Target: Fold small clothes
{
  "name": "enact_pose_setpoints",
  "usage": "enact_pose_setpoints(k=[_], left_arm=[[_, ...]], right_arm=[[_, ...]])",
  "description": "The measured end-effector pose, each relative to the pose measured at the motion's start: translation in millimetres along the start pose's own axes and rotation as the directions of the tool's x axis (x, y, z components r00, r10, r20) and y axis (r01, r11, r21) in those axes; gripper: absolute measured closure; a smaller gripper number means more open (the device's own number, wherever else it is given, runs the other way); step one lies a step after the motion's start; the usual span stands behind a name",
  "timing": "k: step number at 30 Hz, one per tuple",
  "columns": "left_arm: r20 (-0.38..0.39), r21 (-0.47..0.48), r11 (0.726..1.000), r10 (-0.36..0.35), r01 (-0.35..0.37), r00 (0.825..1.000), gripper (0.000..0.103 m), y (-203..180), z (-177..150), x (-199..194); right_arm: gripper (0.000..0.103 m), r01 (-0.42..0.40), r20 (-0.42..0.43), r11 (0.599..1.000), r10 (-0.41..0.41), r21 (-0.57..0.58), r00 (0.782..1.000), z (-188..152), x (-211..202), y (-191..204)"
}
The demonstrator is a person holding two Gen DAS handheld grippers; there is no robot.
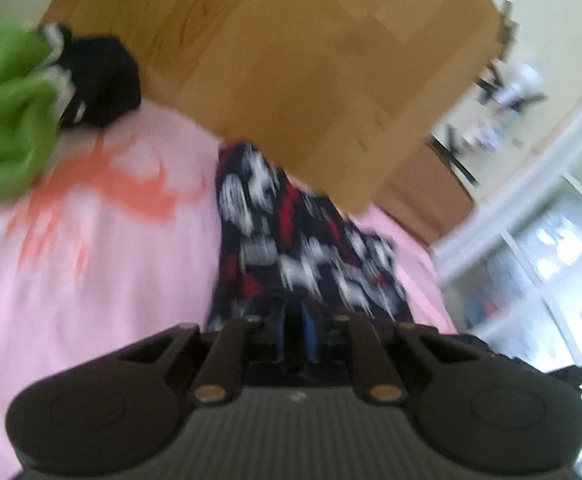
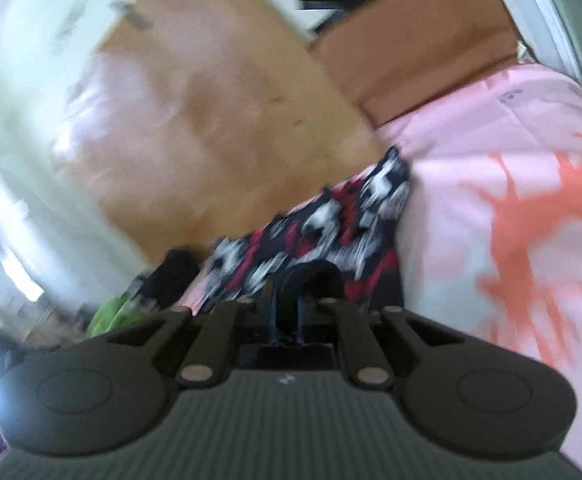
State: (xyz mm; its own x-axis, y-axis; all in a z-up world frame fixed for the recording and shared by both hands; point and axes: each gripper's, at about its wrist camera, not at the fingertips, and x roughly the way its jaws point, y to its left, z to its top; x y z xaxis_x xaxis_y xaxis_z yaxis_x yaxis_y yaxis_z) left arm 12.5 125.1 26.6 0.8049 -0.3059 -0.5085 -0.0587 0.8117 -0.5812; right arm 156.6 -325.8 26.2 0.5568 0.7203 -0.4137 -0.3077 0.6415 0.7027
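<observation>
Evidently patterned garment [image 1: 291, 240] pinched within left claw [image 1: 297, 332]; likewise right claw [image 2: 289, 304].

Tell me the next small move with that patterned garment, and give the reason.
Probably carry the held edge over and lay it onto the pink sheet to make a fold. Both the left gripper and right gripper appear shut on the patterned garment, which stretches away from each toward the bed's edge. Blur hides details.
</observation>
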Motion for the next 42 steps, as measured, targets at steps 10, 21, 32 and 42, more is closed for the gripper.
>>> enact_pose_setpoints(k=[10, 21, 32, 42], left_arm=[[-0.050, -0.012, 0.987, 0.159, -0.159, 0.986, 0.037, 24.6, -20.8, 49.3], [-0.158, 0.105, 0.979, 0.189, -0.174, 0.969, 0.084, 17.3, -26.1, 66.2], [-0.036, 0.326, 0.922, 0.233, -0.209, 0.972, 0.057, -62.3, 112.2, 142.0], [-0.211, 0.295, 0.902, 0.382, -0.314, 0.900, 0.046, -52.5, 145.5, 344.1]], right_arm=[[0.043, 0.156, 0.028, 0.988, -0.156, 0.024, 0.987, -32.4, 6.6, -31.8], [0.085, 0.280, -0.052, 0.948, -0.291, -0.153, 0.955, -54.3, 16.6, -12.7], [0.059, 0.163, -0.072, 0.928, -0.198, -0.334, 0.978, 80.3, 115.6, 35.2], [0.031, 0.203, -0.267, 0.936, -0.282, -0.287, 0.921, 113.8, 325.0, 2.6]])
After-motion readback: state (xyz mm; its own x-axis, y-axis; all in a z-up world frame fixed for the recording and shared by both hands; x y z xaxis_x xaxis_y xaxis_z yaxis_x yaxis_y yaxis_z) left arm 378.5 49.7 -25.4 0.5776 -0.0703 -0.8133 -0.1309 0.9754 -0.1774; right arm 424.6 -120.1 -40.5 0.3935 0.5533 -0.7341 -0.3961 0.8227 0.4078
